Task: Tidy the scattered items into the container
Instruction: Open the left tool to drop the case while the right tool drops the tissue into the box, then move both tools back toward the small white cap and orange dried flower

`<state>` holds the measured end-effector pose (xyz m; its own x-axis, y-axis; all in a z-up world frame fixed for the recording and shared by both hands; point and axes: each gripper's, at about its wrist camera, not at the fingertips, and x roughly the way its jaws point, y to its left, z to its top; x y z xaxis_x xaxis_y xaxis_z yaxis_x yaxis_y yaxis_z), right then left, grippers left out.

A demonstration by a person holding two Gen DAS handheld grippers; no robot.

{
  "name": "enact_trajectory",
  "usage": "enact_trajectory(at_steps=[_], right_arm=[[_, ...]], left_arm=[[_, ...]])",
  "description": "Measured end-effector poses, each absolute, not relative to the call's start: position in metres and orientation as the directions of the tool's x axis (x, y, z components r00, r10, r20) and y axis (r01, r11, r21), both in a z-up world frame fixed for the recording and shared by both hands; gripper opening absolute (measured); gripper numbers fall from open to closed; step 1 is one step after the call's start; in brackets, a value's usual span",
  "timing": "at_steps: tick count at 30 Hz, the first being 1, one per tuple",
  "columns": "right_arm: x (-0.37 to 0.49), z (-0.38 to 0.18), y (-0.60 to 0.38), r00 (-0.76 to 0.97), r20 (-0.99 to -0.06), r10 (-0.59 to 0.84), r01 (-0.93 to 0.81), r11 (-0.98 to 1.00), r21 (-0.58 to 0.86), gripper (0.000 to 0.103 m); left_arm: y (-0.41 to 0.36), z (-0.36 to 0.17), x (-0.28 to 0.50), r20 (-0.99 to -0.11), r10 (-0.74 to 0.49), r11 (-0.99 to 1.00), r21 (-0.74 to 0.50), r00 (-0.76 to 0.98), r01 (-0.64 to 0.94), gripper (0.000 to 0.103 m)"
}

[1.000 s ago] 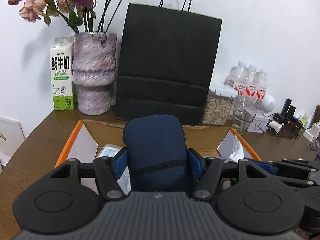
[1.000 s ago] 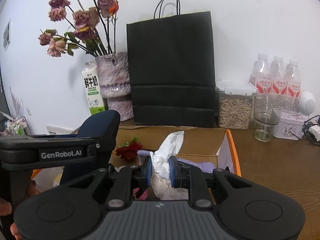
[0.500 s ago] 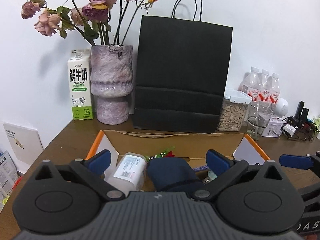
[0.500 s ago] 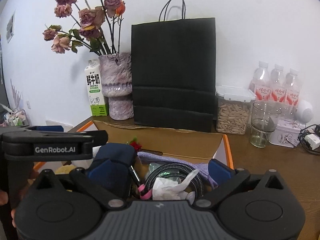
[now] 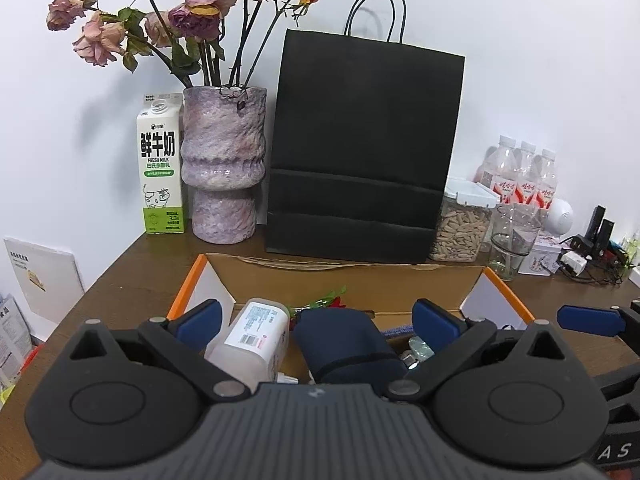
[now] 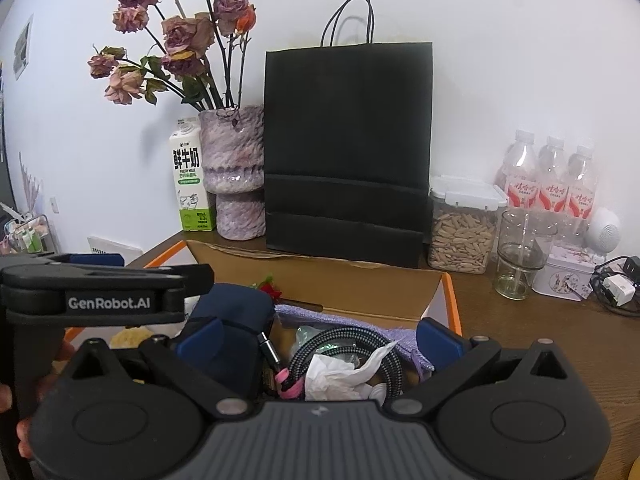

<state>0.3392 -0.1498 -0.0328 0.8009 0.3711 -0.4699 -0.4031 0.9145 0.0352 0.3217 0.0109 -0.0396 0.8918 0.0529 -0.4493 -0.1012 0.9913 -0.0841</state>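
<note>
**Inspector A:** Left to right, please. State of the left gripper?

**Inspector B:** Its fingers stand wide apart with nothing pressed between them; the log of jaw travel agrees they have just been opening. Below them, inside the cardboard box, lie a white bottle on its side and, just beside it to the right, a navy pouch.

**A:** And the right gripper?

**B:** Likewise spread wide, having just been opening, gripping nothing. A crumpled tissue rests in the box beneath it, on a coiled braided cable, with a lilac cloth behind.

**A:** Step in hand?

**B:** In my judgement, release: both items are deposited and both grippers hang over the box.

**A:** Next move?

**B:** Draw both grippers up and clear of the box walls, then check the table for anything still loose. None is visible from here; the near side is hidden.
</note>
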Motion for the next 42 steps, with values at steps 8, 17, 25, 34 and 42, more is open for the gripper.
enact_trajectory(at_steps=[8,17,25,34,42], right_arm=[[0.331,-0.031,-0.145,0.804,-0.462,0.375,-0.415,0.91,0.017,0.103],[0.315,-0.031,-0.141,0.803,-0.462,0.376,-0.426,0.905,-0.004,0.103],[0.299,-0.033,-0.144,0.803,-0.471,0.366,-0.415,0.91,-0.001,0.103],[0.275,-0.036,-0.143,0.805,-0.479,0.35,-0.402,0.915,-0.008,0.103],[0.247,-0.052,-0.139,0.797,-0.502,0.336,-0.396,0.918,-0.013,0.103]], left_arm=[[0.012,-0.039,0.309,-0.446,0.06,0.991,-0.077,0.893,-0.105,0.103],[0.017,-0.04,0.288,-0.436,0.078,0.989,-0.078,0.896,-0.124,0.103],[0.013,-0.039,0.27,-0.434,0.077,0.991,-0.065,0.898,-0.116,0.103],[0.013,-0.038,0.242,-0.427,0.061,0.994,-0.055,0.902,-0.093,0.103],[0.017,-0.051,0.216,-0.452,0.055,0.995,-0.044,0.89,-0.084,0.103]])
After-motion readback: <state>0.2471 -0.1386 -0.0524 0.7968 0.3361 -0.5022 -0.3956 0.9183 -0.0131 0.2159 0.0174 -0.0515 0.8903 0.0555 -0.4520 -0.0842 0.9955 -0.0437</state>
